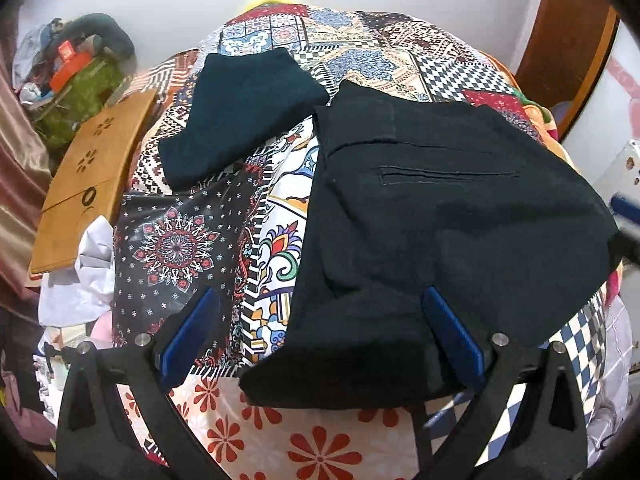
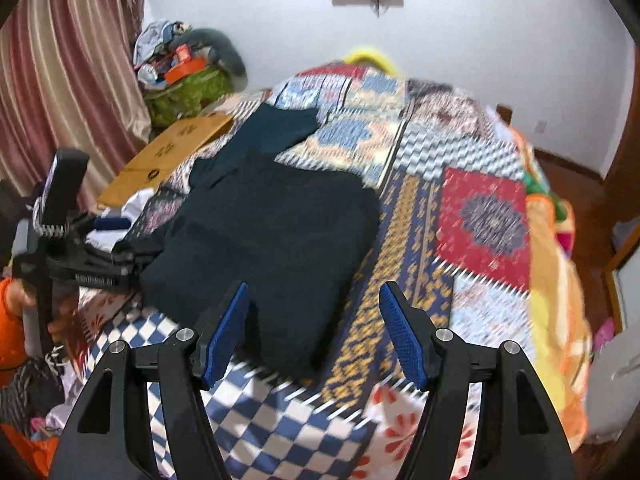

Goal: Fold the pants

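Here the black pants (image 1: 420,216) lie folded; welt pocket up.

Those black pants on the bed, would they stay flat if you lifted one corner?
Probably not. The black pants lie in soft creased layers, so a lifted corner would likely droop and unfold. They look slow to slide on the patterned bedspread.
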{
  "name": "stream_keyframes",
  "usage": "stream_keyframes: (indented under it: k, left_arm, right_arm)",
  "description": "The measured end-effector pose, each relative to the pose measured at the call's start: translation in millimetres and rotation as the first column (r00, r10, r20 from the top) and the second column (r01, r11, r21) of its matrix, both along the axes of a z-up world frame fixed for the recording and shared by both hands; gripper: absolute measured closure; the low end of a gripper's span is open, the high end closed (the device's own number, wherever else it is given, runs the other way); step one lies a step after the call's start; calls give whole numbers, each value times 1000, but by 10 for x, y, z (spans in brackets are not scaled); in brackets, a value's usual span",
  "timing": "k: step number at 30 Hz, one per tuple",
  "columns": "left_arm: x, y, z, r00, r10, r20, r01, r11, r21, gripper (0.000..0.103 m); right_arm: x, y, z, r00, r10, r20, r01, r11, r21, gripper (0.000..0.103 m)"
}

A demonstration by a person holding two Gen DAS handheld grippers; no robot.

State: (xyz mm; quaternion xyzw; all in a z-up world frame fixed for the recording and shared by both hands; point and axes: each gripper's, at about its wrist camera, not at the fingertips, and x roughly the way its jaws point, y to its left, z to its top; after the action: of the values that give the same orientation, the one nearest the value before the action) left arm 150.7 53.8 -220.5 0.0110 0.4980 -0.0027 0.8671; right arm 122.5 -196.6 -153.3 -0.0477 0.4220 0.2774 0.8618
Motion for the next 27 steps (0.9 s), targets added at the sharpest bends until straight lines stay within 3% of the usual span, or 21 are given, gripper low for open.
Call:
stream_keyframes:
  k: [2, 6, 11, 16, 19, 25, 27]
  left_arm:
    - [-23, 83, -7, 1000, -10, 5, 10, 1000, -12, 0]
    - [-114, 262, 0, 1000, 24, 3, -24, 1000, -20, 0]
    - [-236, 417, 3, 1000, 8, 3, -8, 1000, -23, 0]
    - [-184, 384, 243, 999, -5, 36, 2, 998, 65, 0]
    - [-48, 359, 408, 997, -28, 66, 26, 999, 26, 0]
    - [479, 163, 500, 992, -96, 76, 96, 995, -2, 1]
    - [674, 81, 469, 990, -122, 66, 124, 992, -17, 14]
  right_arm:
    - [21, 13, -114, 998, 12, -55, -11, 1000, 18, 57]
    - [54, -20, -192, 996, 17, -87, -11, 998, 62, 58]
    - [35, 12, -172, 997, 43, -70, -41, 998, 42, 58]
    - [32, 50, -41, 999, 50, -5, -50, 998, -45, 58]
    - [126, 53, 51, 998, 37, 47, -33, 996, -88, 58]
    - [483, 49, 95, 998, 27, 55, -24, 998, -53, 58]
    - [626, 100, 74, 998, 22, 64, -19, 998, -53, 58]
